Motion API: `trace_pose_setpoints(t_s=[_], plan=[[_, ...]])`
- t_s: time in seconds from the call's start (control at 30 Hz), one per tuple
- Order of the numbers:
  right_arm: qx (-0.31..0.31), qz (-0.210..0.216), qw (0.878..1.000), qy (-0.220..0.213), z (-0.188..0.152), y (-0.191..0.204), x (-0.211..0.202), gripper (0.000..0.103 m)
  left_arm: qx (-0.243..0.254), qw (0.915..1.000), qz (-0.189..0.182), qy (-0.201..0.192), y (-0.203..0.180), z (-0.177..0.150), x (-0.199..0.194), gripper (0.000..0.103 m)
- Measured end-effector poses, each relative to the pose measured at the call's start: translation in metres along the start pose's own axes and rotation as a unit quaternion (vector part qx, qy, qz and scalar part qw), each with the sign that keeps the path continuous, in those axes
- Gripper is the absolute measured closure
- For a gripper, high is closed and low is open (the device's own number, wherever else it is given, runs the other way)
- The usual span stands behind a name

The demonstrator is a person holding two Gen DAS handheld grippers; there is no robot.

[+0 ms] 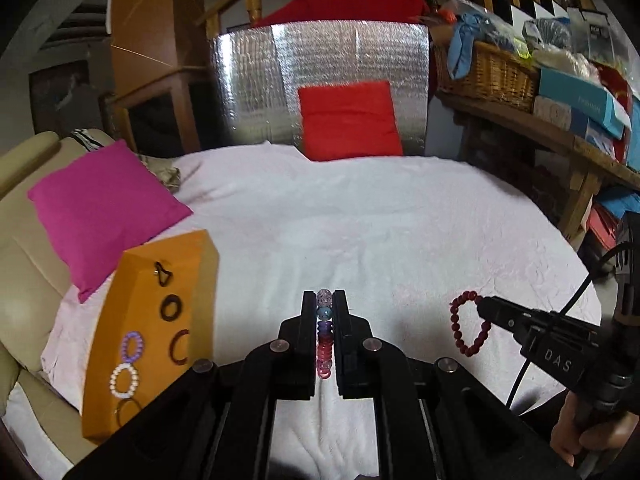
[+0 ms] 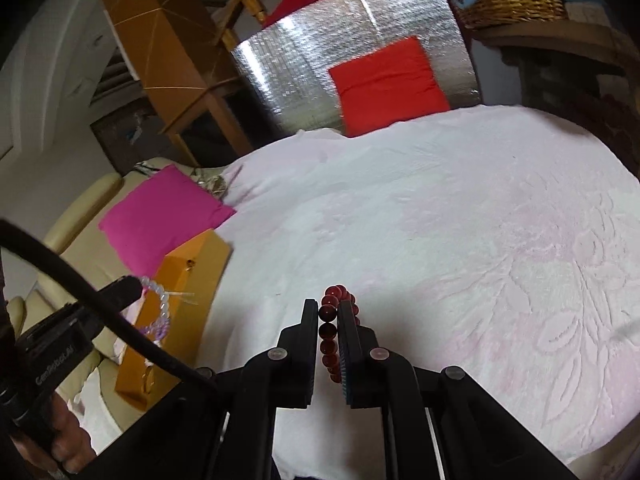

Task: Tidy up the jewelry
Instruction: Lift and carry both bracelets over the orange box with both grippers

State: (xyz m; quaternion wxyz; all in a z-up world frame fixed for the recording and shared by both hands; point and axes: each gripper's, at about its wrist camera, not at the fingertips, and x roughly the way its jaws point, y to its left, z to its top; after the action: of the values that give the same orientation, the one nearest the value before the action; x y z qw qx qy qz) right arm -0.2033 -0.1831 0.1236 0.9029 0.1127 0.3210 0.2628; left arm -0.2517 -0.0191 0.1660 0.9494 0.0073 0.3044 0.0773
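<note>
My left gripper [image 1: 324, 300] is shut on a multicolour bead bracelet [image 1: 324, 334] with clear, blue, purple and pink beads, held above the white bedspread [image 1: 360, 220]. It also shows in the right wrist view [image 2: 158, 308], near the orange box [image 2: 176, 308]. My right gripper [image 2: 328, 308] is shut on a dark red bead bracelet [image 2: 329, 332]; in the left wrist view this bracelet [image 1: 466, 326] hangs from the right gripper [image 1: 482, 306]. The orange box [image 1: 140, 340] at the left carries several bracelets and rings: a purple one [image 1: 133, 346], a white one [image 1: 125, 380], dark ones [image 1: 171, 307].
A pink cushion [image 1: 100, 208] lies behind the orange box on a beige sofa [image 1: 24, 280]. A red cushion [image 1: 348, 120] leans on a silver foil panel [image 1: 260, 80] at the far edge. A wooden shelf with a wicker basket [image 1: 492, 68] and boxes stands at the right.
</note>
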Motion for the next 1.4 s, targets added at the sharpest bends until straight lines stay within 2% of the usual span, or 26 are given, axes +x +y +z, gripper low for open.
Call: trace_pose_setpoints(t_s=[0.27,0.5,0.73,0.93,1.13,1.4], plan=[[-0.040,0.047,0.998,-0.009,0.002,0.062,-0.020,0.092,-0.001,0.9994,0.016,-0.031,0.019,-0.003,-0.039,0.095],[-0.096,0.077,0.992,0.002,0.001,0.123,-0.006,0.092,-0.026,0.9983,0.040,-0.034,0.052,-0.010,-0.047,0.095],[-0.134,0.111,0.984,0.021,0.005,0.177,0.029,0.092,-0.067,0.9944,0.079,-0.019,0.105,-0.022,-0.035,0.095],[-0.144,0.143,0.978,0.051,0.000,0.212,0.067,0.092,-0.102,0.9868,0.126,0.005,0.155,-0.038,-0.020,0.095],[-0.152,0.169,0.971,0.073,-0.008,0.234,0.098,0.092,-0.121,0.9799,0.156,0.024,0.194,-0.046,-0.003,0.095],[-0.135,0.219,0.961,0.105,-0.011,0.247,0.135,0.092,-0.128,0.9734,0.184,0.046,0.226,-0.049,0.021,0.095]])
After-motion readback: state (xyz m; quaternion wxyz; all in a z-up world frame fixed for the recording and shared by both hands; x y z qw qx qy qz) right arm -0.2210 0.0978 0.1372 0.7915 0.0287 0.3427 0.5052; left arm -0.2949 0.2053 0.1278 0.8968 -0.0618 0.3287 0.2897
